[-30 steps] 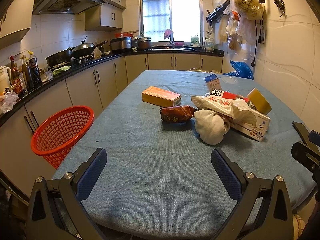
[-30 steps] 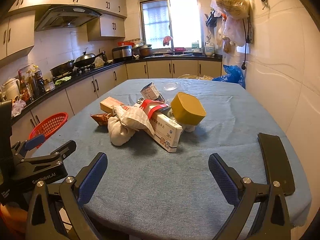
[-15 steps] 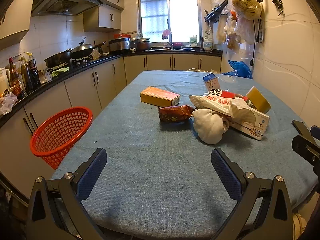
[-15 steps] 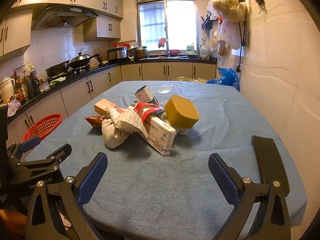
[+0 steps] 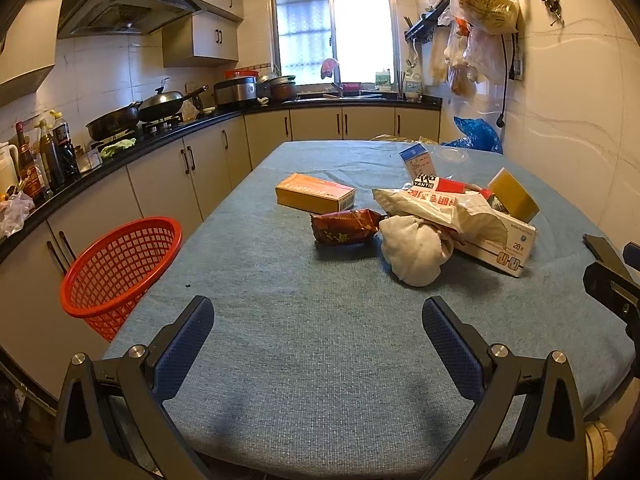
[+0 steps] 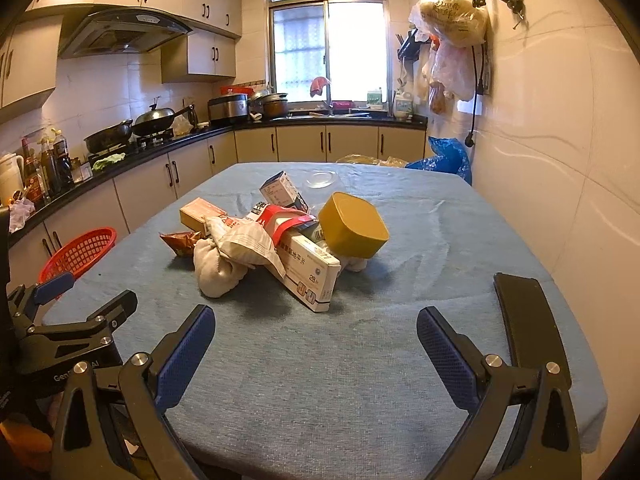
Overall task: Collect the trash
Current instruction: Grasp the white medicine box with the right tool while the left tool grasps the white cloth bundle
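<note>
Blue-clothed counter [image 5: 304,360], trash heap [image 6: 280,240] mid-counter, red basket [image 5: 120,264] at its left edge, base cut off, both grippers' jaws apart and empty, left gripper [image 5: 318,344], right gripper [image 6: 316,344], box print unreadable.

wok [image 5: 166,101] on stove | bottles [image 5: 48,156], labels unreadable | blue bag [image 6: 446,160] by wall

Both wrist views sit low at the tabletop's [image 5: 304,360] near edge, facing the window. Left view nearer the left edge; right nearer the wall. Both share the mid-tabletop trash pile [image 6: 280,248].
</note>
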`<action>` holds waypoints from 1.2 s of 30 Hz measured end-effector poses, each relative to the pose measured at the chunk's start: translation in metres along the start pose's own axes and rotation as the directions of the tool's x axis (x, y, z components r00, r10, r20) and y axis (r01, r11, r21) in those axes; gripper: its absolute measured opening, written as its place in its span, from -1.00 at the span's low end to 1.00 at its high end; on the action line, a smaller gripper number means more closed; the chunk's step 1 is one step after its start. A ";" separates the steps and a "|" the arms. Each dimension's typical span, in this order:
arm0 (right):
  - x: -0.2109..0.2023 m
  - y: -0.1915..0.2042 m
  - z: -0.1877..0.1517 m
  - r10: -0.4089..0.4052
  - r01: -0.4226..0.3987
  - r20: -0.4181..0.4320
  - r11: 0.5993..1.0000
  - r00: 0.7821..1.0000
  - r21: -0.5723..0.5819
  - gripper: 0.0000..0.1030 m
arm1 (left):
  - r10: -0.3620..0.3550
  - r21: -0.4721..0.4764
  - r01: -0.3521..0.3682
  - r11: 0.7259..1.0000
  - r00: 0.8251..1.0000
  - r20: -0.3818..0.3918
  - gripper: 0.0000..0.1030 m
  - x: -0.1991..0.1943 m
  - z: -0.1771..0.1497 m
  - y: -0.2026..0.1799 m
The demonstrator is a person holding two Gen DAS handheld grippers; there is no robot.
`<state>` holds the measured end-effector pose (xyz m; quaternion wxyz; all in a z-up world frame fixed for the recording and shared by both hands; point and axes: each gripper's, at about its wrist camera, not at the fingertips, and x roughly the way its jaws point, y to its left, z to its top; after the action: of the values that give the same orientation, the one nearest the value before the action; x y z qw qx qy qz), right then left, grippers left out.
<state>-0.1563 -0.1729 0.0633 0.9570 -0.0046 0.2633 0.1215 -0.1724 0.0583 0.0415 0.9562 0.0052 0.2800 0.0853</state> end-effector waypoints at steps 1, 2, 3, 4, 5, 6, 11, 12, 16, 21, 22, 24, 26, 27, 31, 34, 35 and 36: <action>0.002 -0.001 0.000 0.000 0.000 -0.006 1.000 1.000 0.002 0.99 | 0.000 0.003 0.000 1.000 1.000 -0.004 1.00 0.001 0.000 -0.001; 0.003 -0.002 0.000 0.004 -0.004 -0.010 1.000 1.000 0.009 0.97 | -0.001 0.005 0.001 1.000 1.000 -0.009 1.00 0.002 0.000 -0.001; 0.006 -0.003 0.000 0.011 -0.011 -0.016 1.000 1.000 0.012 0.93 | -0.003 0.006 0.004 1.000 1.000 -0.012 1.00 0.004 0.000 -0.001; 0.008 -0.004 0.001 0.023 -0.023 -0.025 1.000 0.999 0.015 0.90 | -0.005 0.008 0.005 1.000 1.000 -0.016 1.00 0.005 0.001 -0.002; 0.010 -0.006 0.001 0.036 -0.036 -0.033 0.999 0.999 0.017 0.86 | -0.007 0.010 0.007 1.000 1.000 -0.019 1.00 0.006 0.001 -0.002; 0.012 -0.007 0.002 0.050 -0.050 -0.041 0.999 0.998 0.017 0.81 | -0.012 0.016 0.012 1.000 1.000 -0.021 1.00 0.007 0.003 -0.002; 0.036 -0.024 0.009 0.197 -0.187 -0.136 0.979 0.971 0.079 0.55 | -0.088 0.014 0.089 0.996 0.994 -0.061 1.00 0.019 0.013 -0.001; 0.041 -0.027 0.010 0.228 -0.214 -0.154 0.972 0.961 0.101 0.43 | -0.103 0.005 0.103 0.995 0.992 -0.073 0.96 0.023 0.015 0.000; 0.074 -0.040 0.014 0.298 -0.268 -0.218 0.950 0.929 0.159 0.31 | -0.147 -0.004 0.147 0.989 0.982 -0.117 0.56 0.038 0.021 -0.002; 0.108 -0.052 0.022 0.297 -0.253 -0.270 0.949 0.916 0.186 0.17 | -0.238 -0.029 0.236 0.971 0.954 -0.183 0.39 0.057 0.032 -0.007; 0.115 -0.053 0.024 0.299 -0.253 -0.279 0.949 0.913 0.189 0.15 | -0.245 -0.023 0.245 0.969 0.951 -0.188 0.39 0.059 0.034 -0.010; 0.124 -0.054 0.028 0.315 -0.267 -0.292 0.944 0.903 0.194 -0.02 | -0.245 -0.016 0.247 0.969 0.951 -0.189 0.39 0.063 0.038 -0.012; 0.132 -0.049 0.032 0.322 -0.278 -0.303 0.943 0.897 0.182 -0.18 | -0.253 -0.012 0.256 0.967 0.947 -0.198 0.39 0.069 0.043 -0.016; 0.136 -0.045 0.033 0.323 -0.280 -0.307 0.944 0.895 0.175 -0.34 | -0.260 -0.010 0.263 0.965 0.944 -0.204 0.39 0.071 0.044 -0.018; 0.138 -0.031 0.032 0.342 -0.307 -0.303 0.938 0.889 0.158 -0.60 | -0.251 0.013 0.261 0.965 0.940 -0.230 0.40 0.085 0.047 -0.029; 0.125 -0.029 0.029 0.352 -0.320 -0.286 0.935 0.891 0.152 -0.69 | -0.253 0.015 0.265 0.964 0.935 -0.248 0.41 0.095 0.050 -0.034; 0.117 -0.029 0.027 0.352 -0.322 -0.276 0.935 0.894 0.148 -0.71 | -0.255 0.013 0.267 0.964 0.933 -0.253 0.41 0.098 0.051 -0.035; 0.111 -0.031 0.026 0.346 -0.318 -0.273 0.937 0.898 0.141 -0.71 | -0.260 0.012 0.272 0.962 0.931 -0.258 0.41 0.101 0.051 -0.037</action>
<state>-0.0432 -0.1754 0.0283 0.8715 0.0667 0.4048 0.2687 -0.0553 0.0406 0.0287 0.9147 -0.0212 0.4003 -0.0516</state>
